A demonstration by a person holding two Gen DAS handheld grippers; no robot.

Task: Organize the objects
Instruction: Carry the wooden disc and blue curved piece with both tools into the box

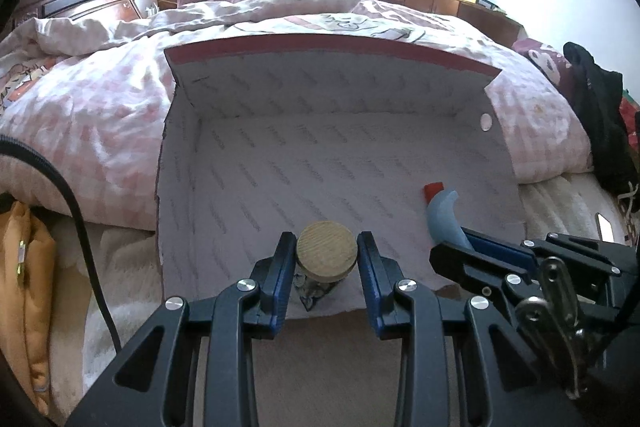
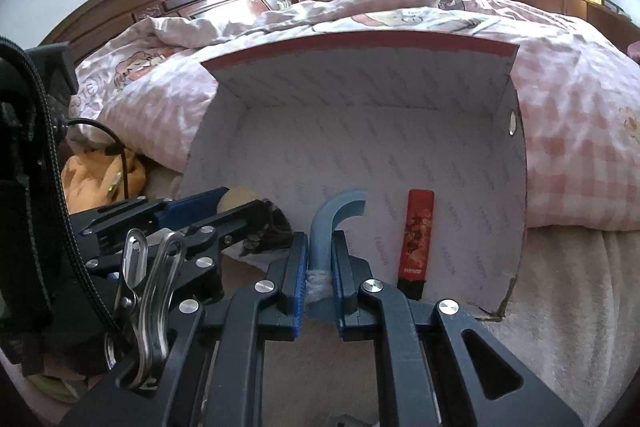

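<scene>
- Over the near edge of the open cardboard box (image 1: 336, 163), both my claws point down into it, each carrying something to set inside.
- My left gripper (image 1: 326, 259) is clamped on a small jar with a wooden lid (image 1: 327, 251); the pads press the lid's sides, and the jar body hangs just above the box floor at its near edge.
- My right gripper (image 2: 320, 267) is squeezed tight on a curved blue handle (image 2: 332, 219), whose hooked end reaches into the box; some white fluff shows between the pads lower down.
- Already inside the box, a red tube (image 2: 416, 239) lies by the right wall, just beside where the blue handle is heading.
- To do this well, I judge I should carry both items further past the near edge before letting go, so neither tips back out onto the blanket (image 2: 560, 327).
- I would lower the jar until its base sits flat on the box floor, then part the pads slowly; a top-heavy grip on the lid may let it swing.
- I would lay the blue handle left of the red tube, clear of it, keeping my two claws apart.
</scene>
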